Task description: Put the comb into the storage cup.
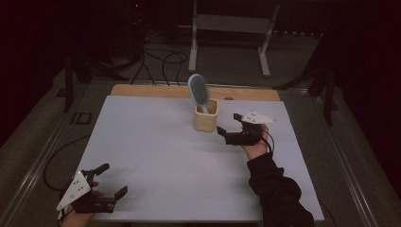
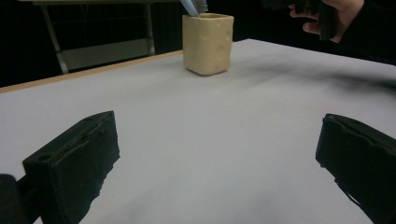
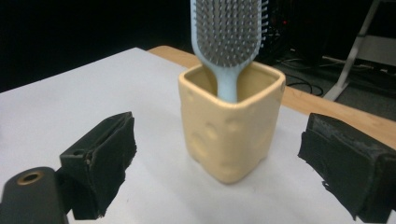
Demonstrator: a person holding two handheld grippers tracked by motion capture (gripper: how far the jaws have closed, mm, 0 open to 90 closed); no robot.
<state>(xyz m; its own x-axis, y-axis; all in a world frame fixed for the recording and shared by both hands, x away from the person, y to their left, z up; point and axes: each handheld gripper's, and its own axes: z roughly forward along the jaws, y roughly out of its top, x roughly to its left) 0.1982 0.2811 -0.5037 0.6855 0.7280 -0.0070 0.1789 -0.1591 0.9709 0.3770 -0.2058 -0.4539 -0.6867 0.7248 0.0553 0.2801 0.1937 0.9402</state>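
Here the right tongs [image 1: 228,125] hover apart beside the cup [image 1: 206,115], left tongs [image 1: 112,179] resting apart.

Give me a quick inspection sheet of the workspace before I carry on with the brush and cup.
Surface: white table sheet, wooden strip along the far edge.
Job's things: pale blue hairbrush standing handle-down, leaning, in the cream square cup; cup upright near the far edge.
Clutter: nothing seen.
Grippers: right gripper open, beside the cup, not touching it; left gripper open, at the near left corner, holding nothing.
Cables: black cables on the floor beyond the table; one more at the left.
Surroundings: dark room, grey metal stand behind.
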